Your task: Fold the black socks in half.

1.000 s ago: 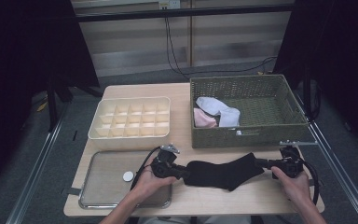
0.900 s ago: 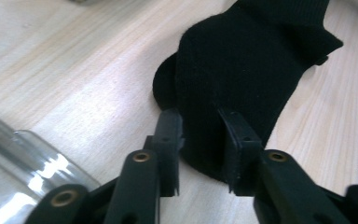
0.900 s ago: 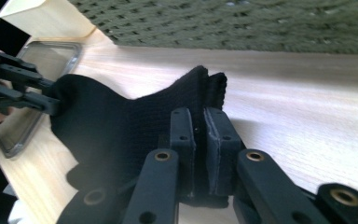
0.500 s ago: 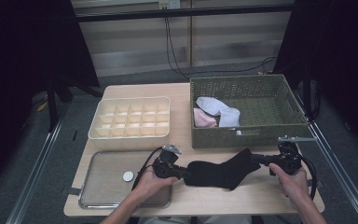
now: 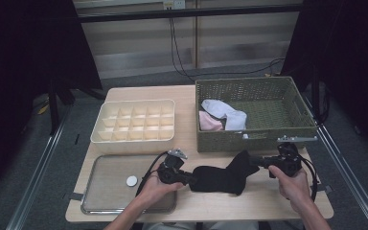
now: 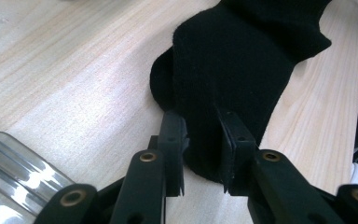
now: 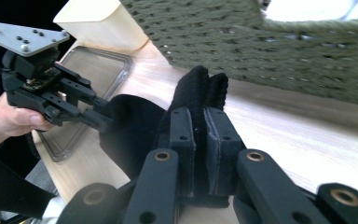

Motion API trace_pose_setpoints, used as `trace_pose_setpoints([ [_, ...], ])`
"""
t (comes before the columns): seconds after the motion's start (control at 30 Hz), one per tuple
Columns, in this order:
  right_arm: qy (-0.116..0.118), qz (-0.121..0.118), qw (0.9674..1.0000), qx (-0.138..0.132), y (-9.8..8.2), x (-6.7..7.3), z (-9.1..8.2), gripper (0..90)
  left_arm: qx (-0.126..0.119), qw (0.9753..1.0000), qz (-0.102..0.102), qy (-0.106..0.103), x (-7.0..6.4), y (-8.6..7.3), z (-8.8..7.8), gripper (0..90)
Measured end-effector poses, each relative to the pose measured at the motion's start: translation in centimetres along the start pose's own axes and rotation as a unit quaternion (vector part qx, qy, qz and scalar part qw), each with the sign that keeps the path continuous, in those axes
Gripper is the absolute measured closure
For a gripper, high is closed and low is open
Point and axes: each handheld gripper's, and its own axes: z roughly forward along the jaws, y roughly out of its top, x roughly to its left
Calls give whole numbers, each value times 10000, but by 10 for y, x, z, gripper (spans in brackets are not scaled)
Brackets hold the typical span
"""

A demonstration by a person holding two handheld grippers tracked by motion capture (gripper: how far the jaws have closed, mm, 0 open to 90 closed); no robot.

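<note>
A black sock (image 5: 223, 176) is held over the counter (image 5: 254, 201), just in front of the green basket (image 5: 254, 139). One end of the sock is pinched by the left hand-held gripper (image 6: 203, 140), whose jaws have just been closing on the cloth. The other end is pinched tight by the right hand-held gripper (image 7: 200, 140), close to the basket's front wall. A white sock (image 5: 225, 112) and a pink one (image 5: 210, 122) are seen inside the basket. A metal tray (image 5: 105, 191) is lying well to the left of the basket.
</note>
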Motion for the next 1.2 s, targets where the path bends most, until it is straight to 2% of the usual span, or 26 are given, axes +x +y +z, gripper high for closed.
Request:
trace_pose_setpoints([
  [0.1, 59, -42, 10000, 7, 2, 5, 4, 827, -25, 9999, 12, -99, -1, 1, 1, 740],
  [0.2, 108, -102, 9999, 56, 3, 10, 10, 826, -33, 10000, -34, -46, -2, 2, 1, 738],
  [0.27, 128, -125, 9998, 102, 4, 12, 13, 825, -75, 9999, -39, -121, -1, 2, 1, 731],
  [0.47, 145, -179, 9997, 84, 6, 19, 21, 824, -96, 9999, -74, -104, -2, 2, 0, 719],
  [0.5, 154, -189, 9997, 99, 7, 21, 22, 824, -137, 9997, -96, -161, -1, 2, 1, 717],
  [0.63, 191, -235, 9994, 137, 8, 24, 28, 824, -31, 10000, -14, -18, -4, 3, 2, 701],
  [0.77, 229, -270, 9991, 241, 9, 28, 36, 822, -50, 9999, -22, -116, -3, 3, 3, 702],
  [1.0, 270, -342, 9983, 391, 11, 37, 50, 820, -60, 9999, -84, -125, -3, 2, 5, 713],
  [1.07, 280, -379, 9979, 439, 12, 39, 54, 819, -34, 10000, -88, -28, -3, 3, 5, 715],
  [1.2, 323, -394, 9975, 496, 8, 43, 64, 815, -8, 9999, -84, -72, -3, 4, 5, 718],
])
